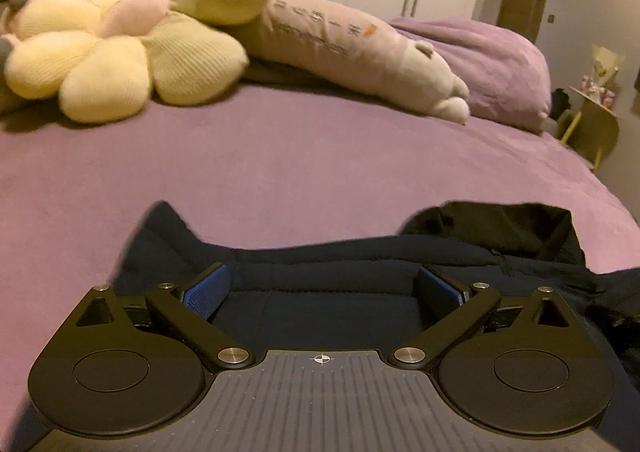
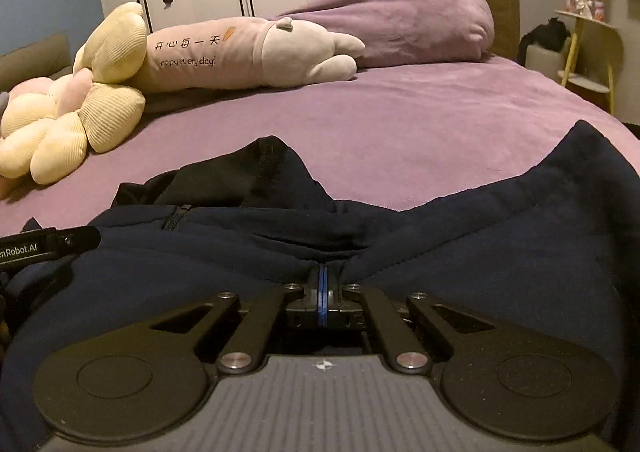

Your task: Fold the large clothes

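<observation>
The dark hoodie [image 1: 360,252] lies on the purple bed [image 1: 280,156]. Left gripper [image 1: 324,284] has jaws wide apart over its edge, gripping nothing; right gripper [image 2: 323,284] pinches a fold. Soft, thick and floppy: probably best held at hems and corners

Open purple bedspread [image 1: 320,156] is left passable beyond the dark garment [image 1: 320,276]; the far side is blocked by plush toys [image 1: 120,52] and a pillow [image 2: 400,16].

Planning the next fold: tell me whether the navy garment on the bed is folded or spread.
Spread and rumpled, not neatly folded: the garment lies bunched across the bed, collar flipped up.
</observation>
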A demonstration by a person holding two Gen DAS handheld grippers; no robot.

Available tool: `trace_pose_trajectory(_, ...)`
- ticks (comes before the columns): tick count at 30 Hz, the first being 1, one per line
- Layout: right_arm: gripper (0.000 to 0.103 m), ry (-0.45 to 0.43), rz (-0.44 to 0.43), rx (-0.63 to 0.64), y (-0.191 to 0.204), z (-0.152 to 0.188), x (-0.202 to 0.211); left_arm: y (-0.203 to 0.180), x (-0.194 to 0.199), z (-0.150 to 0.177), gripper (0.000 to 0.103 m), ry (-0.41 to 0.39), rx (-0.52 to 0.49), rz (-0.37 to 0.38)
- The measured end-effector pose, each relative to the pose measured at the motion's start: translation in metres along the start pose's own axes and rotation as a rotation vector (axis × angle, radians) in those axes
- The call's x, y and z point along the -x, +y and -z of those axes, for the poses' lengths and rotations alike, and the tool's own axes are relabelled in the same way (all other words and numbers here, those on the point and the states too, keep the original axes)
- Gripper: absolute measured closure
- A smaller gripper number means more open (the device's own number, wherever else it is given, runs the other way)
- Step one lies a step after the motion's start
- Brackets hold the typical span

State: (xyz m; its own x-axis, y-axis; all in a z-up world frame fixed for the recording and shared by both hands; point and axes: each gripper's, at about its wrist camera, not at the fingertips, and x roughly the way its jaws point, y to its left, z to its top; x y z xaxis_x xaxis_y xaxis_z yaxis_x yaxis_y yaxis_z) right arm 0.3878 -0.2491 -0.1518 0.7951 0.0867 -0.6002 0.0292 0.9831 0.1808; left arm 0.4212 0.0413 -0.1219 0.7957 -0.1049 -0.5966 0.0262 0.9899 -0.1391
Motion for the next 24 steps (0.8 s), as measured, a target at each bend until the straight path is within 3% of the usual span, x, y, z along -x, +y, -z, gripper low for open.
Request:
trace_pose_trajectory(1,0.103,-0.009,-0.008,-0.019,-0.006,-0.004,0.009,0.003,0.005,-0.001,0.001,-0.017,-0.032,-0.043)
trace_pose_trajectory(3,0.103,-0.08,0.081,0.014,-0.016,-0.012,0.032,0.013,0.013,0.001,0.001,-0.025,-0.087,-0.114)
trace_pose_trajectory(5,0.099,-0.124,0.165,0.028,-0.037,-0.015,0.049,0.024,0.012,0.002,0.001,-0.001,-0.055,-0.154)
trace_pose_trajectory(7,0.099,-0.083,0.226,-0.014,-0.066,-0.014,0.054,0.033,0.005,0.005,0.001,0.026,0.009,-0.149)
trace_pose_trajectory(11,0.099,-0.079,0.202,-0.118,-0.096,0.004,0.05,0.035,-0.011,0.009,0.0,0.066,0.047,-0.142)
trace_pose_trajectory(17,0.099,-0.095,0.187,-0.138,-0.1,0.011,0.041,0.048,-0.015,0.013,0.0,0.077,0.13,-0.09)
trace_pose_trajectory(24,0.099,-0.107,0.149,-0.191,-0.11,0.012,0.041,0.051,-0.012,0.011,0.0,0.093,0.143,-0.093)
